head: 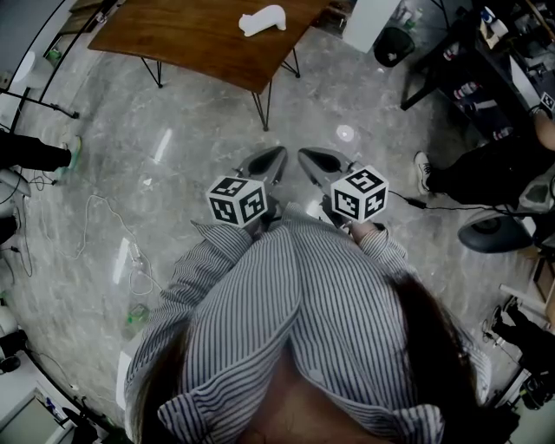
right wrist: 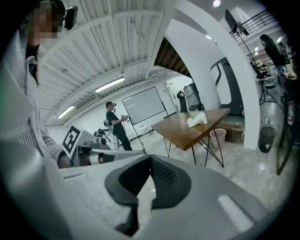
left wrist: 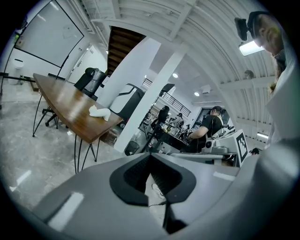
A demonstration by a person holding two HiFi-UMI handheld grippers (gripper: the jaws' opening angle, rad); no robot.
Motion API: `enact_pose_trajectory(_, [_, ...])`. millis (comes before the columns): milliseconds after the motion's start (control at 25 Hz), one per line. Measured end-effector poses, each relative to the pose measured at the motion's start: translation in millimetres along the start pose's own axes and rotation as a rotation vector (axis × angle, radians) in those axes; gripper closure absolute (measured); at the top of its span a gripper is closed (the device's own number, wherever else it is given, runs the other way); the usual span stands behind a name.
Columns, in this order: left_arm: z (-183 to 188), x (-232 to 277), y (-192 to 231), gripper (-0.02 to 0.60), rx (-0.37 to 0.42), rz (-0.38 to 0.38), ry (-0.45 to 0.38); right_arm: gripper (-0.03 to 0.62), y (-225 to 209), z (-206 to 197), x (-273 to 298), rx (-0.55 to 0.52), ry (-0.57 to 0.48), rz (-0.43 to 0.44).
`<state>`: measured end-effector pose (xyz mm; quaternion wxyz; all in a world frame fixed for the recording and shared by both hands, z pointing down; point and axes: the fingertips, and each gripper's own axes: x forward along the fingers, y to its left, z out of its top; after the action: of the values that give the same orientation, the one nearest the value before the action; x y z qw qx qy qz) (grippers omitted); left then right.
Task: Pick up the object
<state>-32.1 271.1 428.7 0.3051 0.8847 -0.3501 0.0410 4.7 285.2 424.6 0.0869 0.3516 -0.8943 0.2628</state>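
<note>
Left gripper (head: 277,156): clenched tight, empty.
Right gripper (head: 305,158): pressed together too, empty.
White object (head: 263,19): on the wooden table (head: 191,39), well apart from both grippers.

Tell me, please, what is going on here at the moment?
A person in a striped shirt stands on the grey floor, holding the left tongs and the right tongs side by side in front of the chest. Both are shut, with nothing between them. The white object lies on the wooden table ahead, well apart from both tongs, so the pick-up has not yet begun.
</note>
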Motion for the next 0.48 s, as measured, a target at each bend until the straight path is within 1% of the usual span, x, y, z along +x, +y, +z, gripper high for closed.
enact_pose_trajectory(320, [13, 17, 3, 0.580, -0.009, 0.011, -0.032, 0.592, -17, 14, -3, 0.004, -0.030, 0.024])
enact_pose_trajectory(480, [7, 32, 5, 0.580, -0.030, 0.014, -0.025, 0.592, -32, 14, -5, 0.005, -0.031, 0.016])
